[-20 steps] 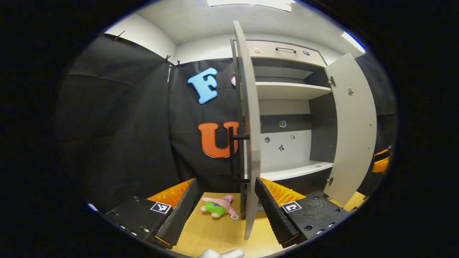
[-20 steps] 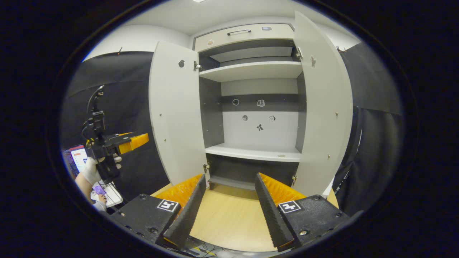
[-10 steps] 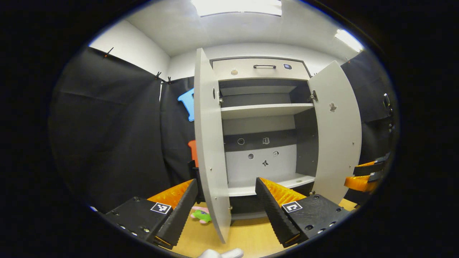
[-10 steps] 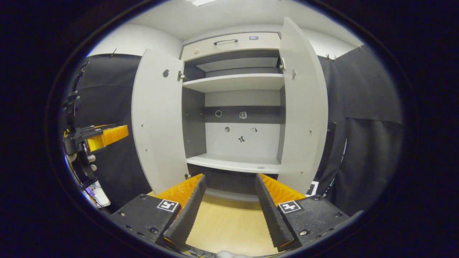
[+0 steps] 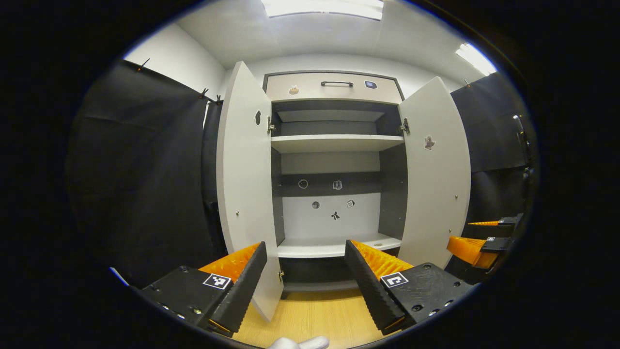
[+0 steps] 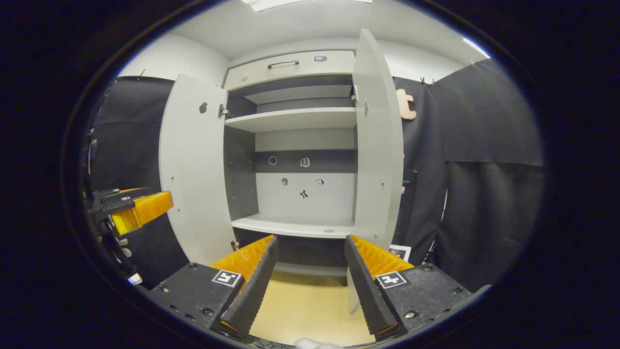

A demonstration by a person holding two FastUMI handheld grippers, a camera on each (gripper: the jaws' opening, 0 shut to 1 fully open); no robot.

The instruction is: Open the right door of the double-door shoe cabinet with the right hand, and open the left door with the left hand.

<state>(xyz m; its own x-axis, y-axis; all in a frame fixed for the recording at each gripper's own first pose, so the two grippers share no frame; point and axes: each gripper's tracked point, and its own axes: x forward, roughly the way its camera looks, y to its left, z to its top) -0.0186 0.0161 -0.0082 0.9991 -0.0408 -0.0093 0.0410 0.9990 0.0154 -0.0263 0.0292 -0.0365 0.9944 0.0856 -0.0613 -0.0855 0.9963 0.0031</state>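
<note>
Straight ahead of both grippers stands the shoe cabinet [image 5: 334,194], with its left door [image 5: 244,194] and right door [image 5: 436,179] both swung open toward the viewer. From the left gripper view the two doors splay almost evenly, showing their flat pale inner faces with small hinges near the top. From the right gripper view the left door [image 6: 193,169] shows broad while the right door [image 6: 378,145] stands nearly edge-on, with black cloth wall [image 6: 474,160] beyond it to the right.

Inside, an upper shelf [image 5: 336,143] and a lower shelf [image 5: 334,247] are smooth pale boards with nothing standing on them; the sides are dark grey, and the back panel [image 5: 332,213] carries a few small stickers. Above the doors runs a drawer front [image 5: 332,87] with a slim dark bar handle.

The left gripper [image 5: 305,286] has its ridged, wedge-shaped fingers [image 5: 240,291] spread apart, gripping nothing, over a light wood-grain floor [image 5: 310,315]. The right gripper [image 6: 307,286] likewise has its fingers [image 6: 365,286] apart and free. At the far right edge of the left gripper view the right gripper [image 5: 477,240] shows side-on; at the left edge of the right gripper view the left gripper [image 6: 133,208] shows likewise, held by a gloved hand [image 6: 121,242].
</note>
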